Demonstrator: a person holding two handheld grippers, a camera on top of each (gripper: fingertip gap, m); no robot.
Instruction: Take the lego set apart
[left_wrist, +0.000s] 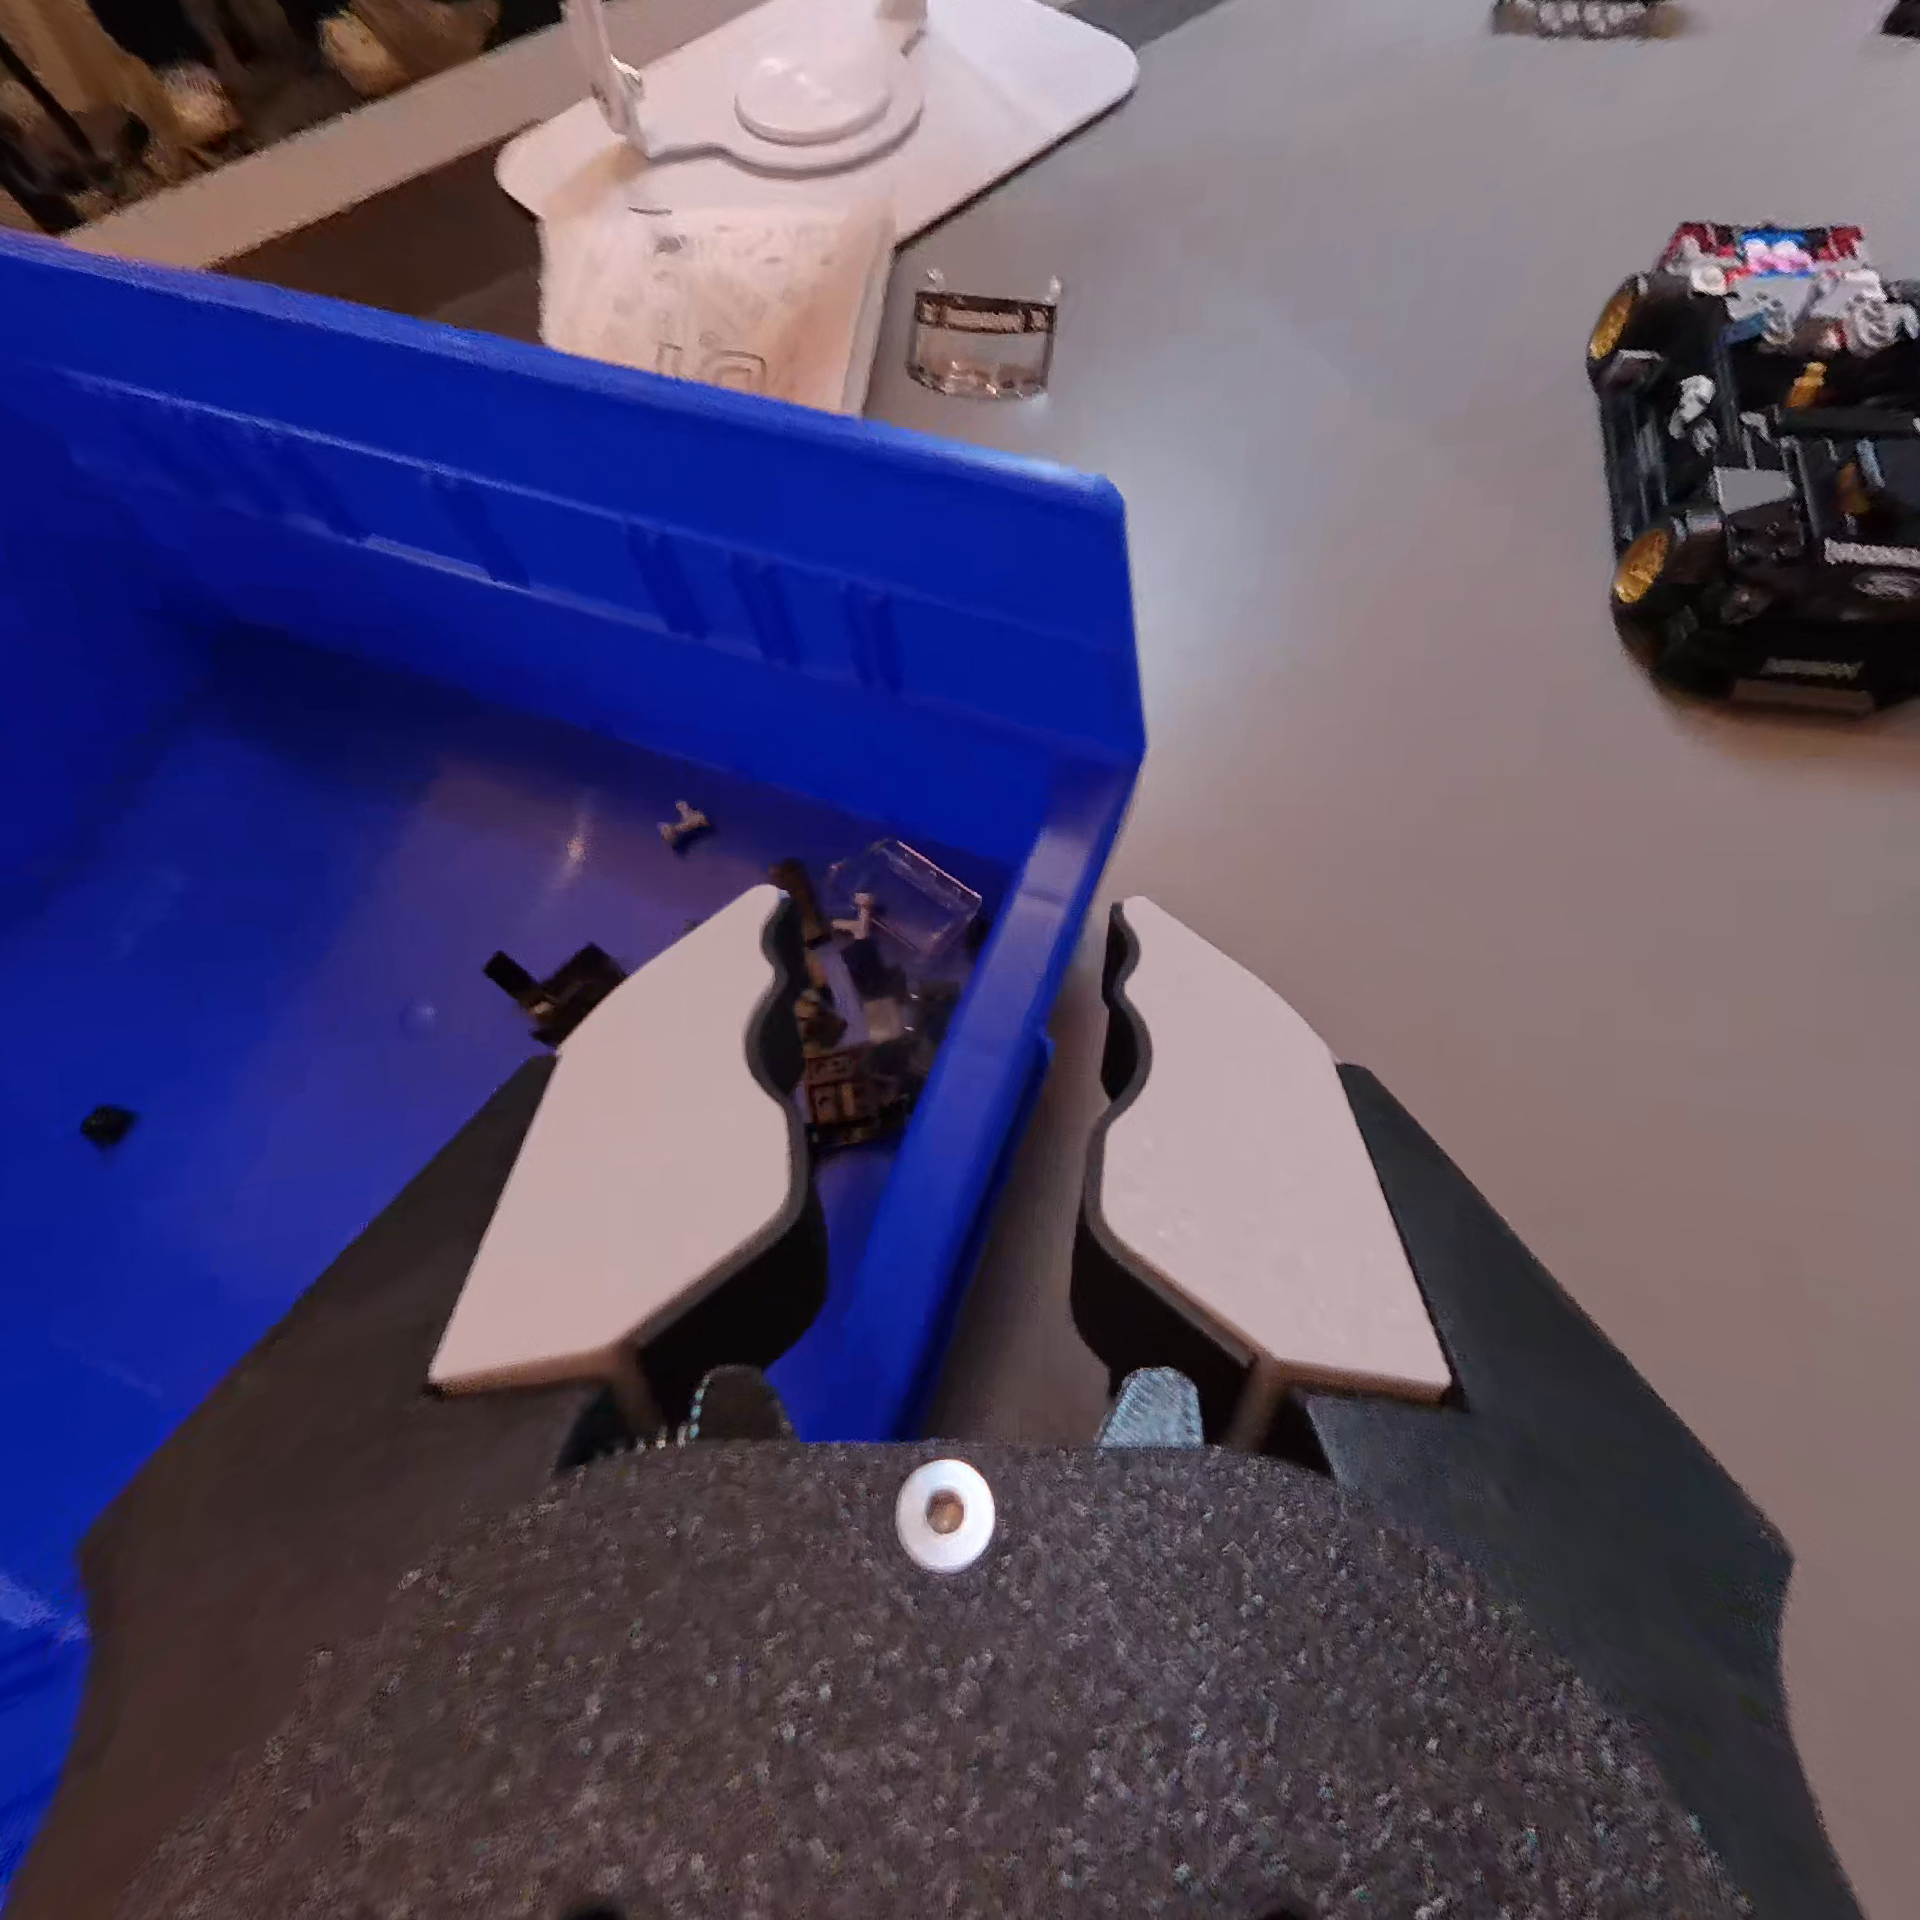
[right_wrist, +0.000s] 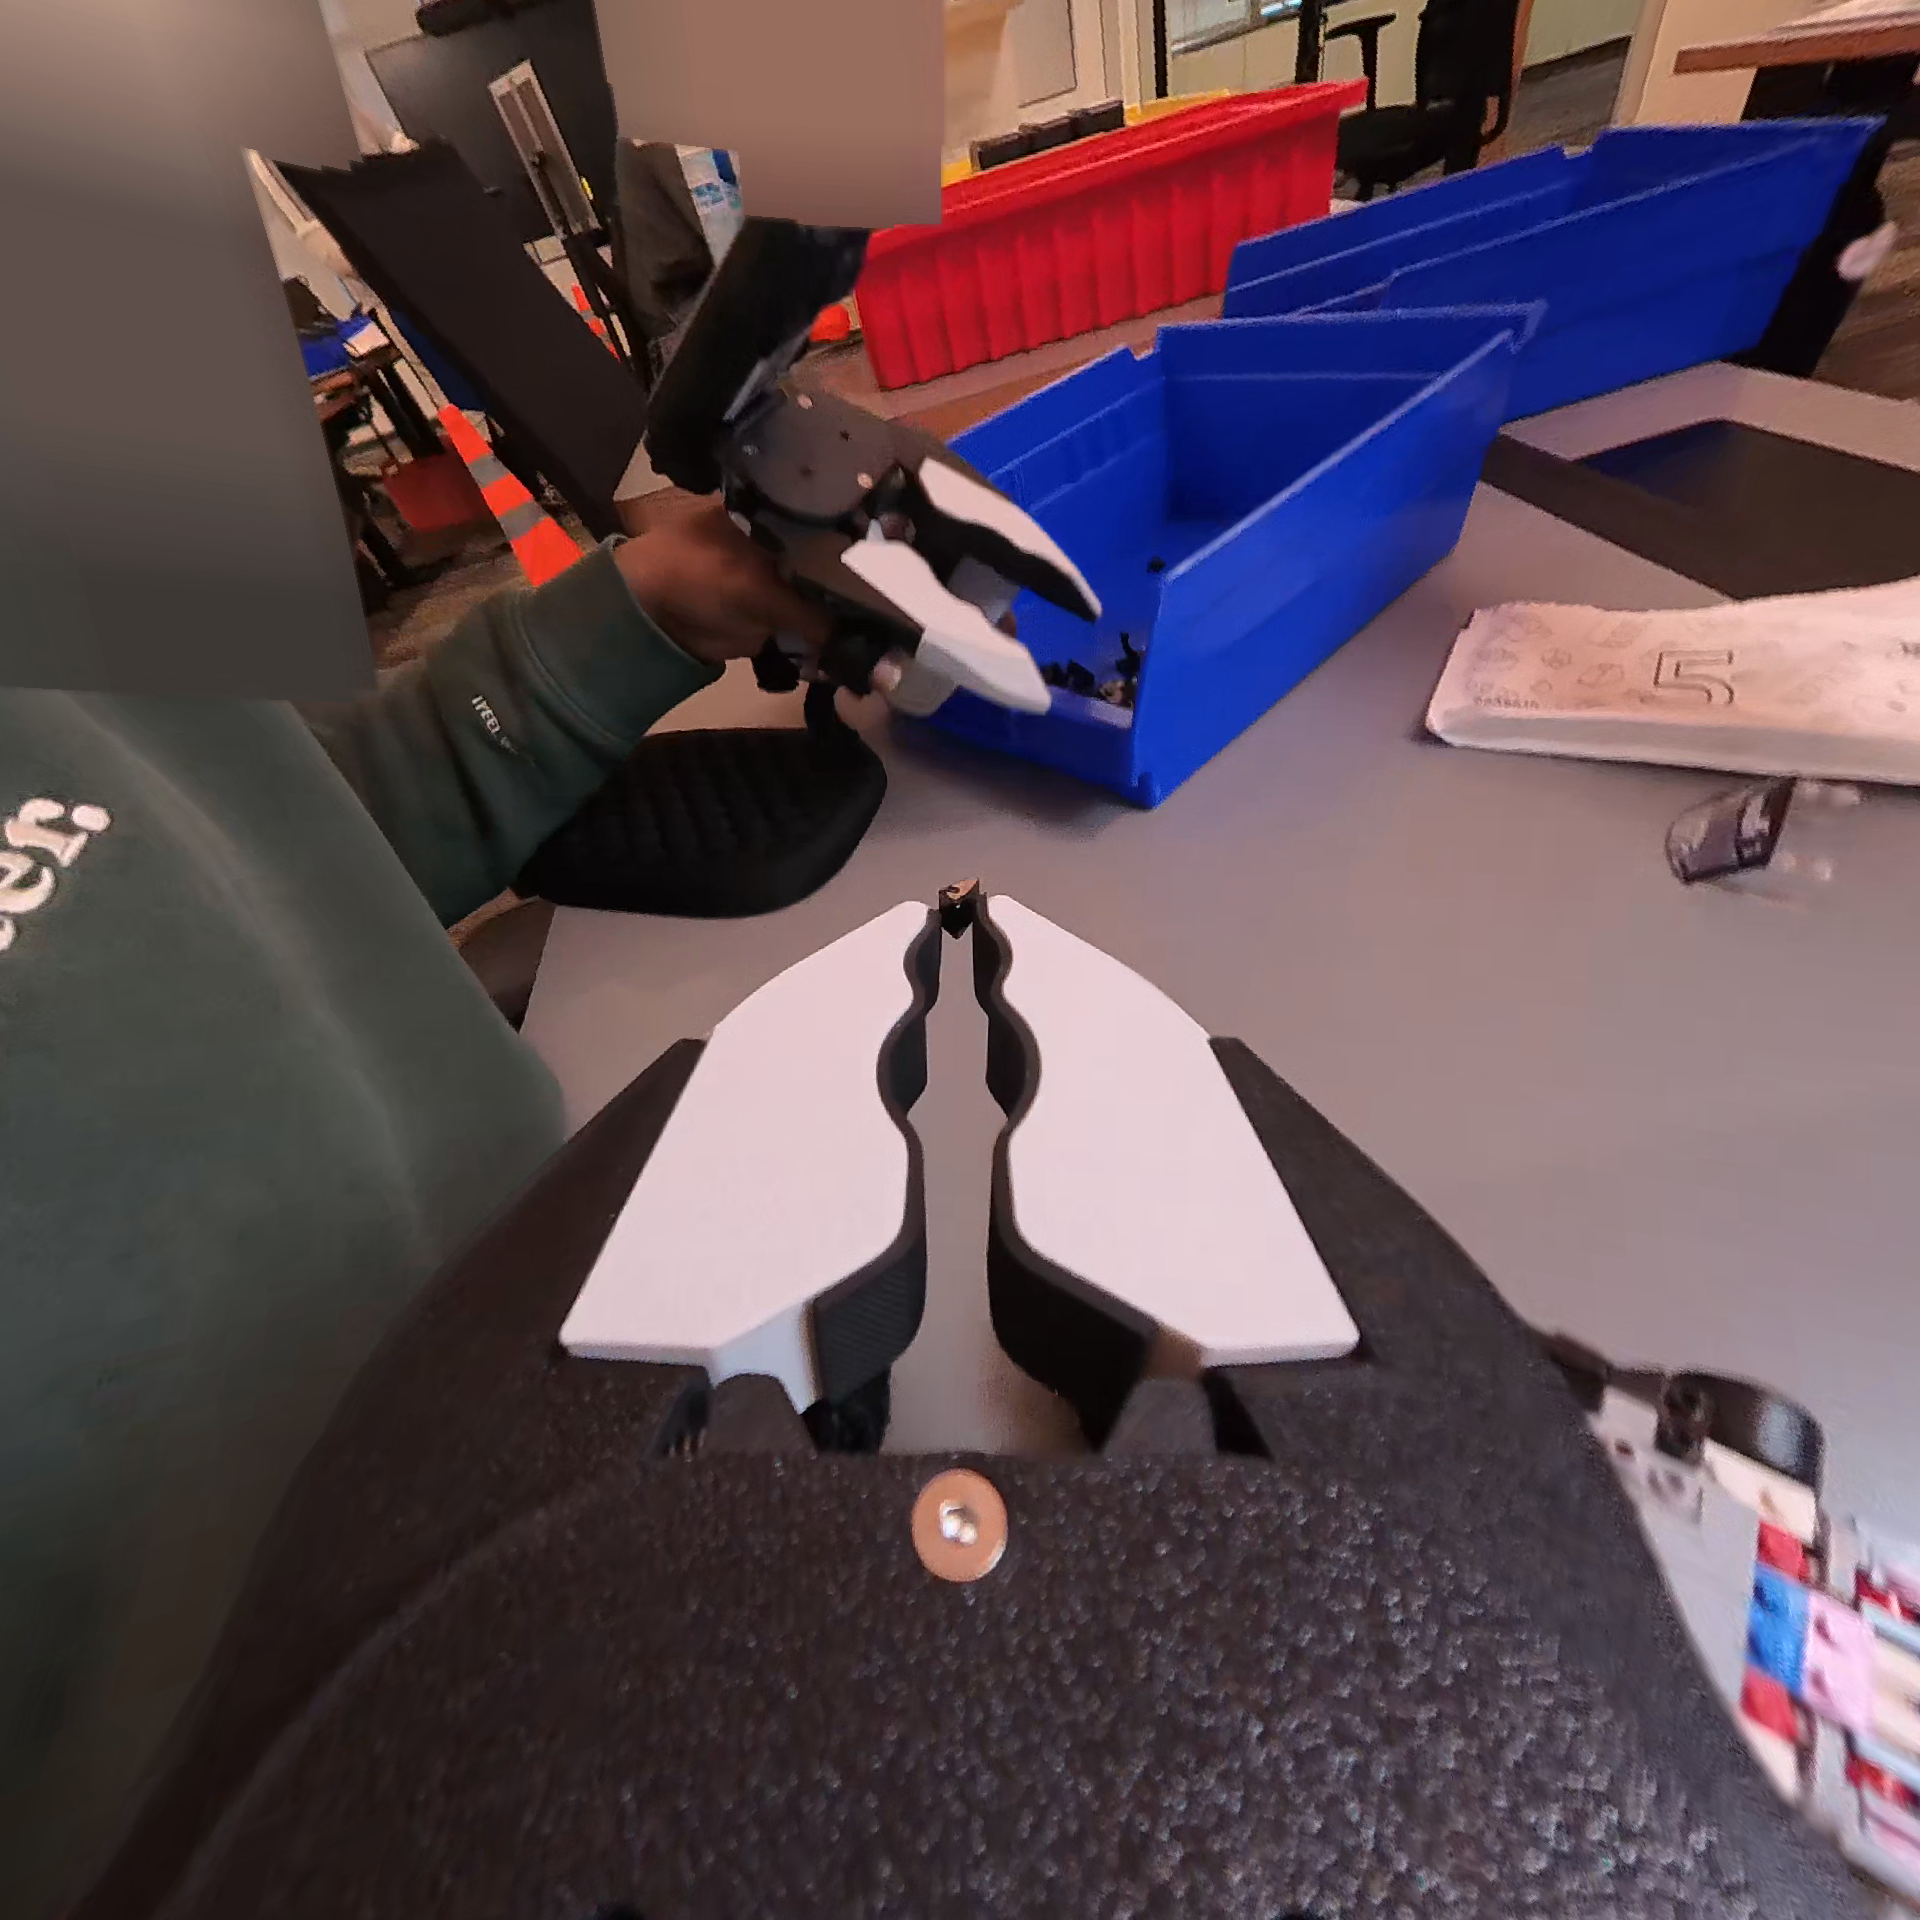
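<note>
A grey table (left_wrist: 1403, 935) in an office-like room carries a blue bin (left_wrist: 1081, 831), a printed white bag (right_wrist: 1662, 696) and the black lego car (left_wrist: 1766, 499). The left gripper (left_wrist: 940, 914) gapes, empty, over the bin's corner. The right gripper (right_wrist: 956, 914) pinches a tiny black piece (right_wrist: 954, 902). Printed marks show on the bag and the car.

My black car (left_wrist: 1766, 499) sits half-stripped on the table; loose pieces (left_wrist: 862, 1018) lie in the bin's (left_wrist: 1081, 644) corner.
</note>
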